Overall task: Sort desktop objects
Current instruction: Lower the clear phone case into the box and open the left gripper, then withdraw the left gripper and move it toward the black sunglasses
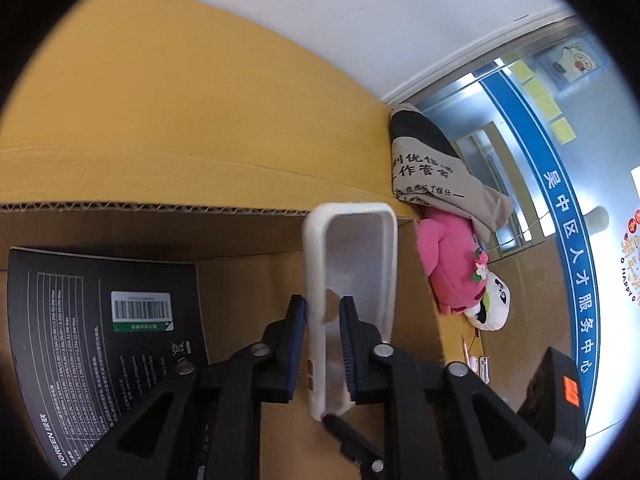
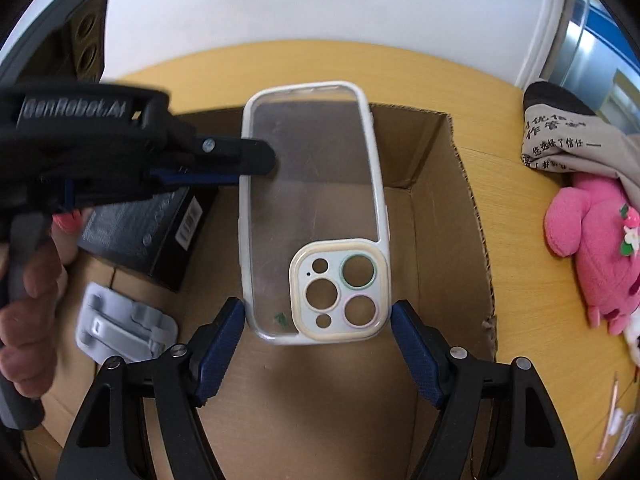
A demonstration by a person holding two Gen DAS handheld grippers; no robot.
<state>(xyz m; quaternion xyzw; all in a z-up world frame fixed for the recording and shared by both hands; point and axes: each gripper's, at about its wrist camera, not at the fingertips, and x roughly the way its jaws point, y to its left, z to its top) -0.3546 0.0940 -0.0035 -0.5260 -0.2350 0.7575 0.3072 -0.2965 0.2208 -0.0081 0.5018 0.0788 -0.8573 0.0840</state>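
R view only: phone case [image 2: 316, 208] camera cutouts.

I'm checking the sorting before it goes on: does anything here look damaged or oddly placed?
Nothing looks damaged. The one unusual thing: the phone case is in midair over the open cardboard box, its long edge pinched by the left gripper, while the right gripper straddles its camera end. The black box lies inside the cardboard box.
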